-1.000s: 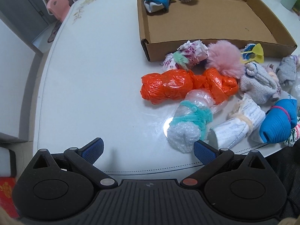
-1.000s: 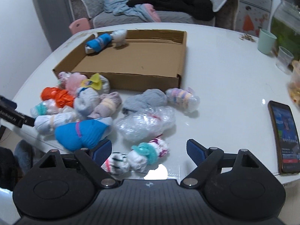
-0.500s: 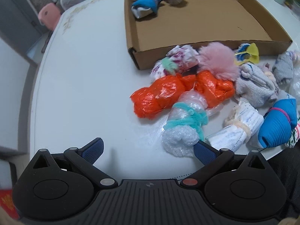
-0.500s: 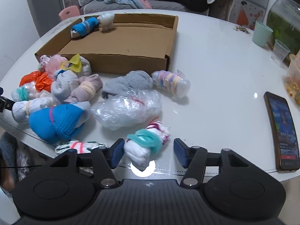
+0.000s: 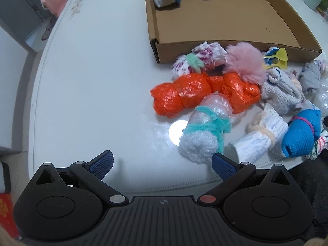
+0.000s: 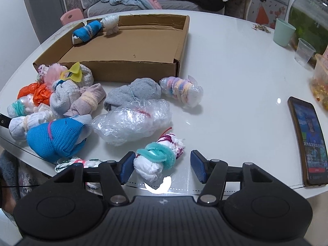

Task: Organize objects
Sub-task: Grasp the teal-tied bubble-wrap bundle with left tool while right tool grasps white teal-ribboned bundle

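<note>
A shallow cardboard box [image 6: 131, 69] [image 5: 225, 12] sits on the white table, with a blue sock roll [image 6: 87, 31] and a white bundle [image 6: 110, 23] in its far corner. Several bundled socks and bags lie in front of it. My right gripper [image 6: 162, 165] is open, its jaws on either side of a white bundle tied with teal yarn [image 6: 157, 157]; the left pad touches it, the right pad stands apart. My left gripper [image 5: 162, 164] is open and empty over the table's near edge, its right finger beside a clear-wrapped bundle with a teal tie [image 5: 205, 131].
An orange plastic bundle [image 5: 184, 94], a pink fluffy ball [image 5: 246, 63], a blue sock [image 6: 57, 137] and a clear bag [image 6: 133, 121] crowd the pile. A phone [image 6: 307, 139], two cups [image 6: 284, 31] and a food container stand at the right.
My right gripper has moved forward around the teal-tied white bundle and narrowed from wide open. My left gripper has shifted slightly and stays open.
</note>
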{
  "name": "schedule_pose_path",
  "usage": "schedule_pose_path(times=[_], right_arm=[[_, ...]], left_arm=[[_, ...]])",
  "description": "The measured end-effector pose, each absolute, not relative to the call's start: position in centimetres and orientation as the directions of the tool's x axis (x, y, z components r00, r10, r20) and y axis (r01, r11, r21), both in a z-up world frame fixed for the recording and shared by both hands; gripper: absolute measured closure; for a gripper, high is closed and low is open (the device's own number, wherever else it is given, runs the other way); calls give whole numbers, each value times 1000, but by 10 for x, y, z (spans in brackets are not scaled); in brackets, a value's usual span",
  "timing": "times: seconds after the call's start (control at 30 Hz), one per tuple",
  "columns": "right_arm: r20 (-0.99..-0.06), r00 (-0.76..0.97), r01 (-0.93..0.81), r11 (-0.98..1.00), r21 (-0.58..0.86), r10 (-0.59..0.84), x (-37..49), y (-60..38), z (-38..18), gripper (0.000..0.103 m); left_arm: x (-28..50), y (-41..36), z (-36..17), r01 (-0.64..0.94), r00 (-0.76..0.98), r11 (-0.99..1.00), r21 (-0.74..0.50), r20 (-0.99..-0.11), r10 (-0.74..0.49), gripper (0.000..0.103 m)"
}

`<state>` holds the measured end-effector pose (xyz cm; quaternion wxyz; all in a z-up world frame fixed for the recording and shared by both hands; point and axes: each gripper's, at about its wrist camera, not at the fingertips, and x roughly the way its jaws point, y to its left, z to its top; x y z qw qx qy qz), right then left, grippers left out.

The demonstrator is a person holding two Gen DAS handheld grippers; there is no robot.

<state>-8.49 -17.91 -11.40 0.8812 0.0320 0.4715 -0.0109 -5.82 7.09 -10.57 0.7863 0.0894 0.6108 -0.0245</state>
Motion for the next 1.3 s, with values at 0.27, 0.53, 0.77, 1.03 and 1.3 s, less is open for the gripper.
schedule_pose_path(times=[0.27, 0.53, 0.77, 1.03, 1.3], right_arm=[[-830, 558, 48, 998, 47, 13, -85, -178, -114, 44], [-833, 553, 32, 999, 35, 11, -82, -176, -115, 44], [-839, 544, 33, 999, 22, 1, -83, -176, -113, 60], [-837, 548, 29, 999, 21, 2, -81, -177, -112, 62], [-825, 564, 35, 998, 43, 16, -81, -185, -100, 63]], left_arm=[[-55, 84, -92, 61, 267, 992, -109, -956, -121, 0], [-21, 72, -117, 114, 261, 993, -42, -963, -70, 1], [-25, 65, -122, 168, 245, 985, -34, -967, -75, 22], [-26, 59, -116, 201, 263, 979, -31, -961, -84, 51], [-34, 59, -101, 202, 251, 978, -41, -964, -92, 53]])
